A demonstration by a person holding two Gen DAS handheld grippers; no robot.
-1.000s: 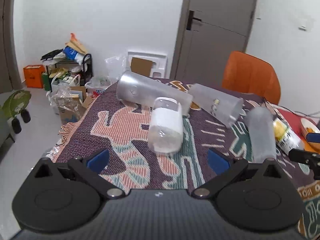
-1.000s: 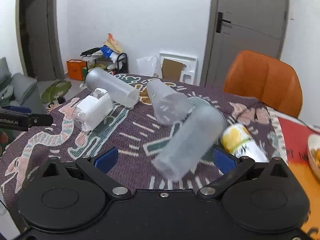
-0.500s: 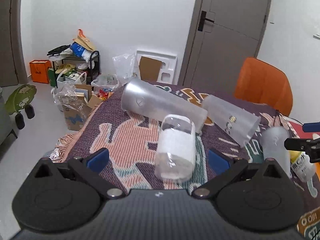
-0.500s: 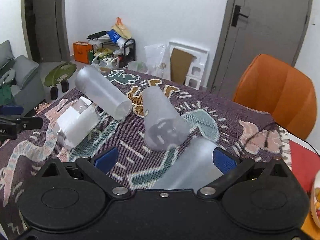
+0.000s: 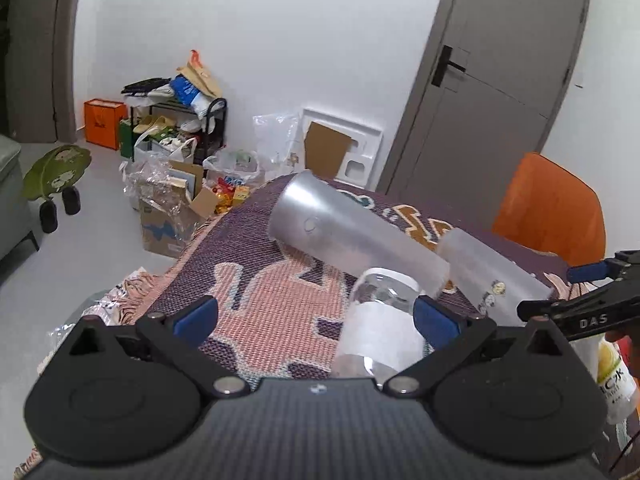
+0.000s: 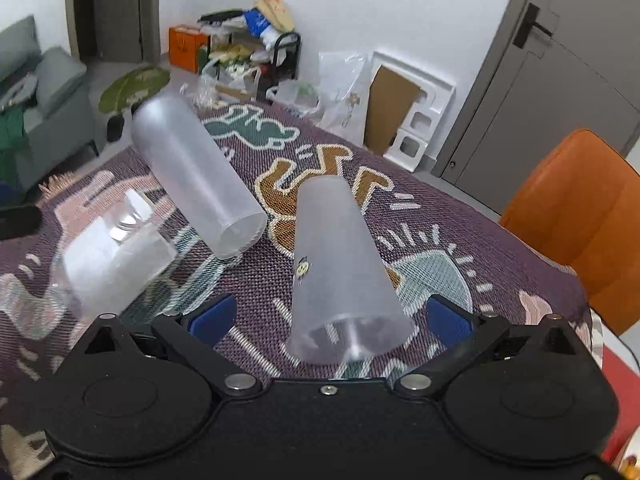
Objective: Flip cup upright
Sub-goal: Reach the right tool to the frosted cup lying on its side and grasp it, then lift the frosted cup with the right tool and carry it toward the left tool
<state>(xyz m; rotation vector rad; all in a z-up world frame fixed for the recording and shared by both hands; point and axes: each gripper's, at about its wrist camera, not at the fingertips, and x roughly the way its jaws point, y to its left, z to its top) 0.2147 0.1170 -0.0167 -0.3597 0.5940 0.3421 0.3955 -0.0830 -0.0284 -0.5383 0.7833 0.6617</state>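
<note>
Both tools stood over a bench covered by a patterned woven cloth point(image 6: 460, 216) on which several cups lay on their sides. The right tool point(image 6: 328, 316) was spread wide and gripped nothing; a frosted tapered cup bearing a small sticker point(image 6: 340, 264) lay directly ahead of it, its open mouth between the two blue pads point(image 6: 210, 316) and nearest the tool, its closed base pointing away. Its long axis ran nearly along the tool's forward line, so the pads flanked the mouth end on either side without touching it. The left tool point(image 5: 316, 316) was likewise spread wide and empty; a clear cup with a white band point(image 5: 380, 340) lay just ahead of it, toward its right pad, axis also roughly forward. A longer frosted cup point(image 5: 356, 236) lay beyond, slanting from far left to near right. In the left wrist view the sticker cup point(image 5: 492, 280) sat right of centre, with the right tool point(image 5: 588, 304) reaching in from that side. By judgement, the right tool was the nearer to the sticker cup and better aligned; a closing grip near the mouth, followed by a rotation raising the mouth, would stand it upright. Motion blur left the exact clearance uncertain.
</note>
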